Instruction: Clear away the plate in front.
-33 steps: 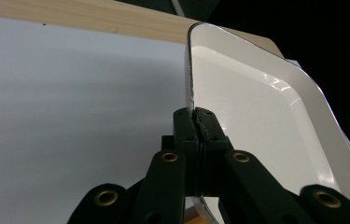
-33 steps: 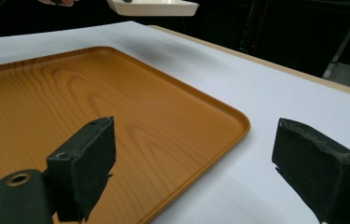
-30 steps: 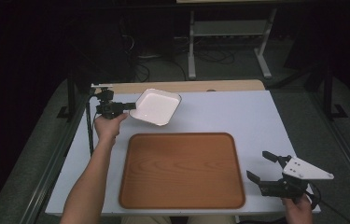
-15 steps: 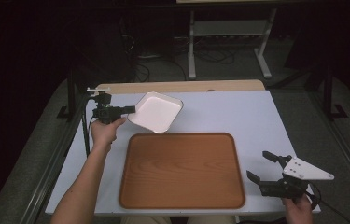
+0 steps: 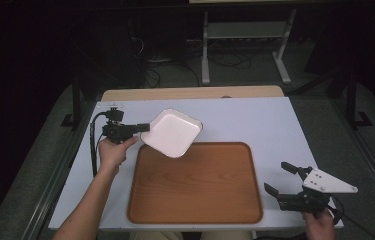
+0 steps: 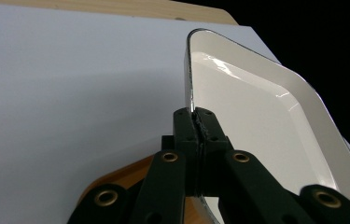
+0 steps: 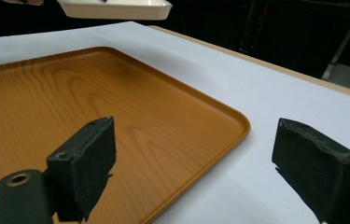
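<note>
We see the left gripper (image 5: 145, 128) at centre left of the high view, its jaws clamped together on the rim of a white dish (image 5: 171, 132). The dish hangs tilted in the air, its lower corner over the upper left corner of the wooden tray (image 5: 195, 200), the rest of it over the white desk (image 5: 255, 120). In the left gripper view the two black jaws meet on the dish's thin edge at the middle of the frame, with the glossy inside of the dish (image 6: 266, 126) spreading to the right and a bit of the tray (image 6: 116, 179) showing at the bottom.

The right gripper (image 5: 285, 179) sits at the lower right of the high view, just beside the tray's right edge, and we see its jaws standing well apart with nothing between them. In the right gripper view the tray (image 7: 70, 107) fills the left half of the frame, the bare desk (image 7: 275, 93) lies to the right, and the dish (image 7: 116, 9) floats at the top edge.
</note>
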`<state>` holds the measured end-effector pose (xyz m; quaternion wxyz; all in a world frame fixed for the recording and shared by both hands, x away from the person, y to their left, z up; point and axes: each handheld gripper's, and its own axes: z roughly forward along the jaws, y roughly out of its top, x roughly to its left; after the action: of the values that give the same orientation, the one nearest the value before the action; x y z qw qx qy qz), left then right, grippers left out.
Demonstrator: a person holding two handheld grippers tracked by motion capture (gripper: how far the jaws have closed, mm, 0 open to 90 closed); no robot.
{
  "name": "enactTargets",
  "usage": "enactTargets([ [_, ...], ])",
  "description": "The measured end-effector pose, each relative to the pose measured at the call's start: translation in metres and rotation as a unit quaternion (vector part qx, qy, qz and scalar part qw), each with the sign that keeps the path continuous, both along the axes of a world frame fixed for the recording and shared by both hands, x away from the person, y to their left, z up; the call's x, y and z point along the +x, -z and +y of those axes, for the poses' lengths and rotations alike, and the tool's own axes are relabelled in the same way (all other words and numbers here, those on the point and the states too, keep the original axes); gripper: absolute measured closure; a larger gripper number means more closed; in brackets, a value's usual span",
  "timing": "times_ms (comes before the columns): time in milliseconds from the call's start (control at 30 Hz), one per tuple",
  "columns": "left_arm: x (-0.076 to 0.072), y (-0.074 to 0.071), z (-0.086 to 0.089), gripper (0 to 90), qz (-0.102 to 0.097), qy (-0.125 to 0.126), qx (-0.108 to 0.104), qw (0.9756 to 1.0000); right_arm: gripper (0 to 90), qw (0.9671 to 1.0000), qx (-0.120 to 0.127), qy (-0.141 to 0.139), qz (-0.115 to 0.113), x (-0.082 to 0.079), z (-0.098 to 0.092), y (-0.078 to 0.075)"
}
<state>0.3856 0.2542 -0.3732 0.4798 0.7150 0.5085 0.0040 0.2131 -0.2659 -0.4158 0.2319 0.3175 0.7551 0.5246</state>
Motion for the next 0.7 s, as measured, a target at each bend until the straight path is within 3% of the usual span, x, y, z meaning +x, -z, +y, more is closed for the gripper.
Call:
enactTargets([
  [700, -0.038, 0.037, -0.021, 89.0, 0.011, 0.027, 0.027, 0.9992, 12.5, 1.0, -0.006, -0.004, 0.002, 0.0, 0.001, 0.0],
])
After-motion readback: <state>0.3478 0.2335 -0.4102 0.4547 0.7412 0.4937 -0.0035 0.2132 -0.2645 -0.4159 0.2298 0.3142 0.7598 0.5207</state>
